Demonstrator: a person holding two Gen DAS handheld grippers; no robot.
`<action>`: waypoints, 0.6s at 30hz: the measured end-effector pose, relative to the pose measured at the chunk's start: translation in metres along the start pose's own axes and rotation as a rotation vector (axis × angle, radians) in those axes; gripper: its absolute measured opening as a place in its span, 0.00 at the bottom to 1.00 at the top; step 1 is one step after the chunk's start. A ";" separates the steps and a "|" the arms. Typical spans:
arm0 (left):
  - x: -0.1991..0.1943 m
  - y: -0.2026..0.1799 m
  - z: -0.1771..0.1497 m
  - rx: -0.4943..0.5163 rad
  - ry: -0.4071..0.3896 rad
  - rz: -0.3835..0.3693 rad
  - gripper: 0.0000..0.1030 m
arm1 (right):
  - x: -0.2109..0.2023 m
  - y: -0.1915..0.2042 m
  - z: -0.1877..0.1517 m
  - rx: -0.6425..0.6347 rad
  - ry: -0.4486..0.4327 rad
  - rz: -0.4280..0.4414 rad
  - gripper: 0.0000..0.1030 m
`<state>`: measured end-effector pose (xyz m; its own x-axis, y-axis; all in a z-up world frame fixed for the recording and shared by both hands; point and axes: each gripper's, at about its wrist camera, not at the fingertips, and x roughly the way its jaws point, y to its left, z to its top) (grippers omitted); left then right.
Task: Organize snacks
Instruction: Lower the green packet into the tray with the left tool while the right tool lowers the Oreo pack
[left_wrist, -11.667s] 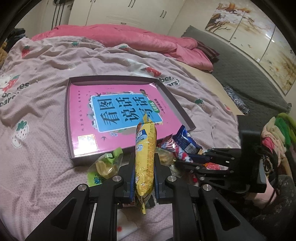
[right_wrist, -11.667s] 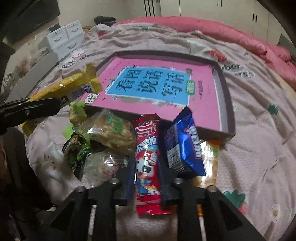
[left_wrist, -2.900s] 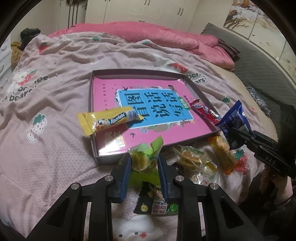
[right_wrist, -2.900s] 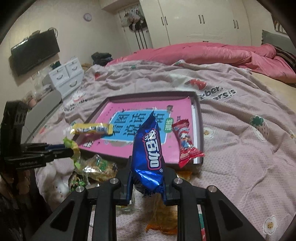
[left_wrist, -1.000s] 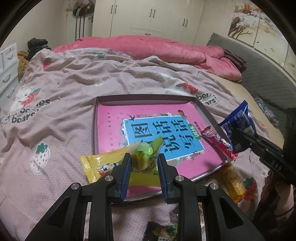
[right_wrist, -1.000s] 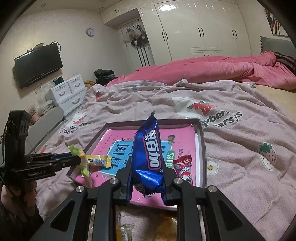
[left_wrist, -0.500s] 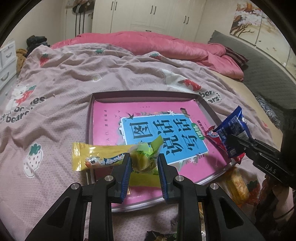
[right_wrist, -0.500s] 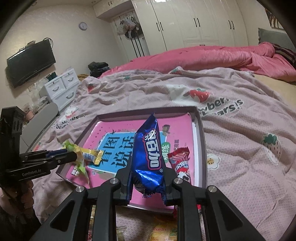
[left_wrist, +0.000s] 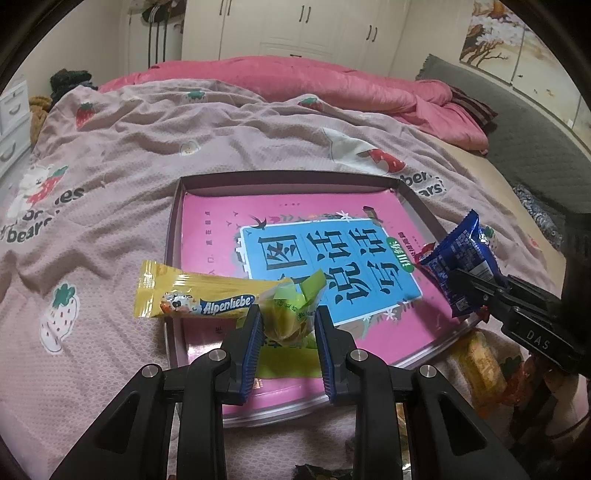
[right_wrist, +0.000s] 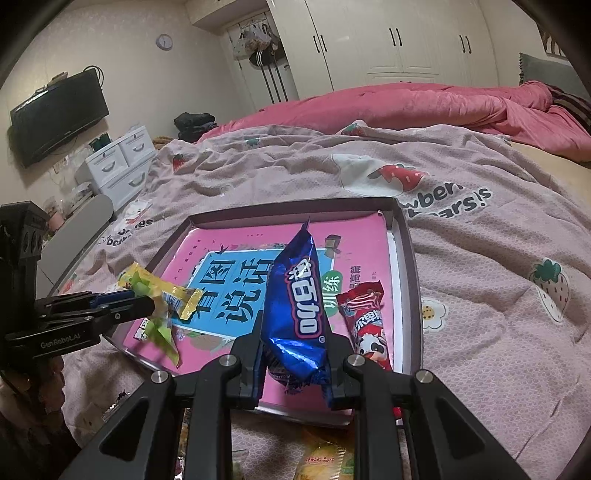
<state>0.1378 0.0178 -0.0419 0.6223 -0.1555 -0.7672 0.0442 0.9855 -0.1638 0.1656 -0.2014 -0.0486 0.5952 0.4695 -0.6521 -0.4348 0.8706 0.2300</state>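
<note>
Currently, your left hand-held gripper (left_wrist: 288, 325) grips the green snack packet (left_wrist: 291, 314) at lower centre; your right hand-held gripper (right_wrist: 295, 365) grips the blue packet (right_wrist: 297, 306) over the tray (right_wrist: 404, 266).

One tray (left_wrist: 173, 236) on bedspread (left_wrist: 110, 166), pink book (left_wrist: 295, 221) inside. Two grippers: left gripper (left_wrist: 288, 325), right gripper (right_wrist: 295, 363). Five snack packs counted: green pack (left_wrist: 291, 314), yellow bar (left_wrist: 192, 295) over tray's left edge, blue pack (right_wrist: 295, 295), red pack (right_wrist: 365, 317) by right edge, orange pack (left_wrist: 480, 362) off near-right corner.
</note>
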 end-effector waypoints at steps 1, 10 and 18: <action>0.000 0.000 0.000 0.004 -0.001 0.003 0.28 | 0.001 0.000 0.000 0.003 0.003 0.000 0.23; 0.001 0.001 -0.001 0.005 0.001 0.006 0.28 | 0.004 0.000 -0.002 -0.007 0.016 -0.004 0.24; 0.002 0.002 -0.002 0.004 0.004 0.008 0.28 | 0.005 -0.001 -0.003 -0.011 0.016 -0.029 0.24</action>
<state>0.1377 0.0196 -0.0451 0.6194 -0.1478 -0.7711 0.0422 0.9870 -0.1553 0.1666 -0.2004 -0.0542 0.5966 0.4413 -0.6703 -0.4250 0.8822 0.2026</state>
